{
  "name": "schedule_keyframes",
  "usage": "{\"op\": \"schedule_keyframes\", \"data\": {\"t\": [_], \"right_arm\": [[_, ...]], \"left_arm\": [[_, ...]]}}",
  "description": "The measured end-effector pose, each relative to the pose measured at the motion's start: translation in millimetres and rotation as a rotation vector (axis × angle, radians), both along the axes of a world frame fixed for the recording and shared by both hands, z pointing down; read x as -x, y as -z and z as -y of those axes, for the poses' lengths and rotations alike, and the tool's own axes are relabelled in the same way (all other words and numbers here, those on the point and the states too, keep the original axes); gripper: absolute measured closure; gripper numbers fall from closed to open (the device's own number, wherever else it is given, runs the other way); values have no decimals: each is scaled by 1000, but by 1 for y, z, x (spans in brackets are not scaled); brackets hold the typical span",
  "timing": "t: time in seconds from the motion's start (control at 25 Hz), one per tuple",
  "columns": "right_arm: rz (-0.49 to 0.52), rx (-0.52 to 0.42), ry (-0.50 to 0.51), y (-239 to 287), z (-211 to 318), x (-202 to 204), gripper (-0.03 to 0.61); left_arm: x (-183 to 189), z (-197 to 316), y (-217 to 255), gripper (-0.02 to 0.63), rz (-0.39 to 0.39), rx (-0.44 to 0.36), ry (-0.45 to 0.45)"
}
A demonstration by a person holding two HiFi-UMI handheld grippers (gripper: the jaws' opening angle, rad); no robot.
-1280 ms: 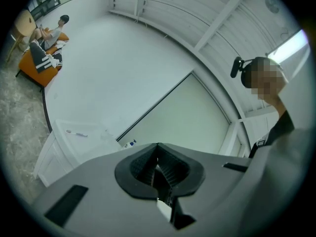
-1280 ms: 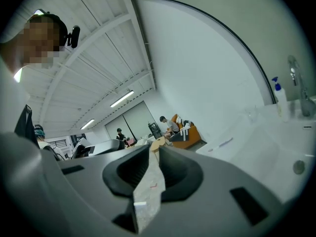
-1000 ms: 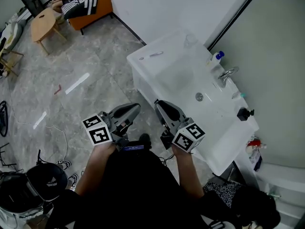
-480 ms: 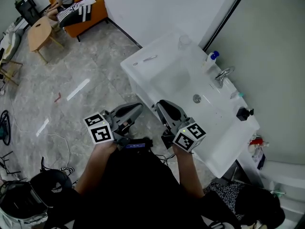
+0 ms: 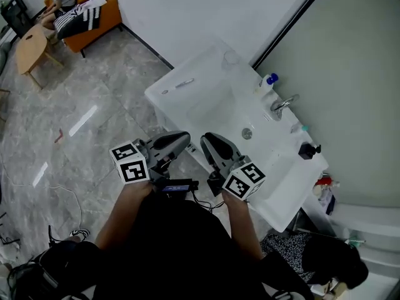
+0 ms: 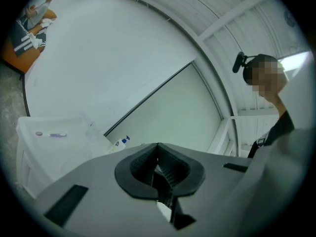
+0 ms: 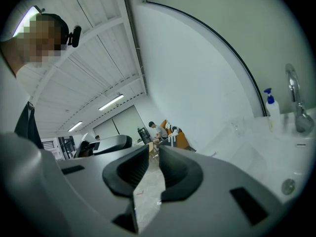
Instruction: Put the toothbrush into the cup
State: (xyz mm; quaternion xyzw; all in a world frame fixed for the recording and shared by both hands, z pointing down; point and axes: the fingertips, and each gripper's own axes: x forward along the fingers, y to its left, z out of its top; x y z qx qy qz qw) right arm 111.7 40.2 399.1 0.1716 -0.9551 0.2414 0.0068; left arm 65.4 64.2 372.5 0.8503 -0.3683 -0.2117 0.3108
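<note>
A toothbrush point(image 5: 184, 83) lies flat on the far left end of the white sink counter point(image 5: 187, 105); it also shows small in the left gripper view, toothbrush point(image 6: 52, 134). A clear cup point(image 5: 231, 57) stands at the counter's back edge, faint against the wall. My left gripper point(image 5: 180, 139) hangs in front of the counter, apart from both, its jaws shut and empty point(image 6: 158, 147). My right gripper point(image 5: 209, 140) is beside it over the counter's front edge, with a narrow gap between its jaws and nothing in it point(image 7: 154, 151).
A basin with a drain point(image 5: 247, 133), a chrome faucet point(image 5: 281, 104) and a blue-capped soap bottle point(image 5: 267, 83) fill the counter's right part. A black object point(image 5: 307, 150) sits near its right end. A person sits on an orange sofa point(image 5: 81, 17) far left, behind a wooden table point(image 5: 28, 49).
The counter has slid left and nearer in the head view as both grippers drifted level toward it. Jaws look unchanged; nothing was taken or let go.
</note>
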Motion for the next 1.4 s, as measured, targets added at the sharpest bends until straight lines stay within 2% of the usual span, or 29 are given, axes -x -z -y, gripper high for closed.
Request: {"op": "schedule_keyframes", "data": {"t": [0.4,0.6,1.08,1.4], "right_arm": [[-98,-17,-52,0,45,63,526],[-136,-22,-83,-5,58,88,526],[-239,0,-160,-29,69,109,526],[-293,-16,-145,-41,74,118,526]], "left_arm": [[85,41,-9,604,-83,2,10],[117,51,-14,604,-103,0,-2],[143,66,-33,604,-136,30,-85],[149,74,-36,604,-154,42,-112]]}}
